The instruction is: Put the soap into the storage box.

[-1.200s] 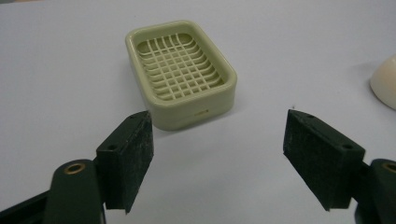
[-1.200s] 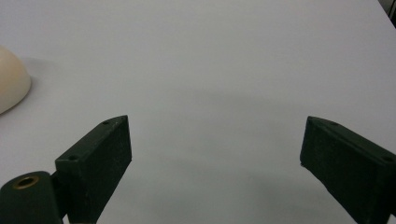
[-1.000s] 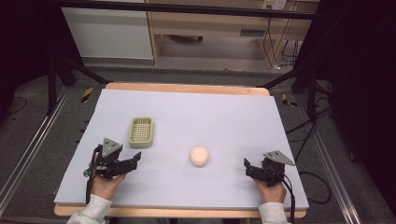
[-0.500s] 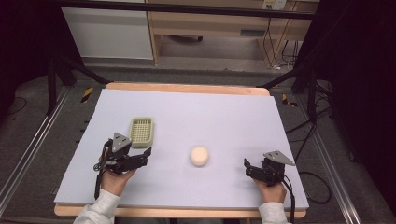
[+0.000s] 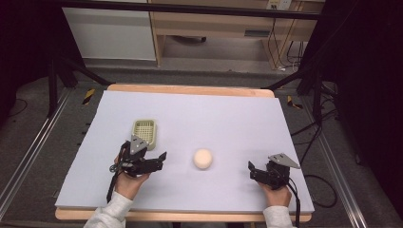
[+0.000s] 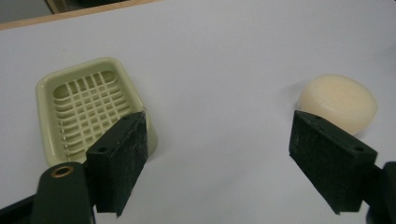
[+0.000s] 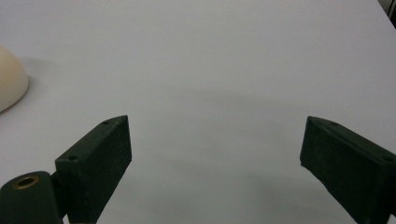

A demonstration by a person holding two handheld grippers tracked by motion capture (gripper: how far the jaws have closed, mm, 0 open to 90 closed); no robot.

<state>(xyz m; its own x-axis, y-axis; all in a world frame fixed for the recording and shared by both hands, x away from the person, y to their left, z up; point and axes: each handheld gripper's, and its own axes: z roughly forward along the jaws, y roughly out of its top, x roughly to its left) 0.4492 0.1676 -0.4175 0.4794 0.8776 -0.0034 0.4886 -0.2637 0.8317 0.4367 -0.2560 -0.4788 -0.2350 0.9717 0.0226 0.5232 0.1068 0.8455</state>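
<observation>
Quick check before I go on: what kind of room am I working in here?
Probably a lab or recording workspace, not a home: a table with a plain white cover, dark frame rails overhead, loose cables on the floor, and wooden office furniture behind.

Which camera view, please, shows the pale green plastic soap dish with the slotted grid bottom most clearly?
The left gripper view: the pale green plastic soap dish is close, its grid bottom plain, though one black jaw hides its near corner. The high view shows the dish small and far, just beyond the left gripper.

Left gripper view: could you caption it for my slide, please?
Open left gripper faces a green soap dish and round soap bar.
</observation>
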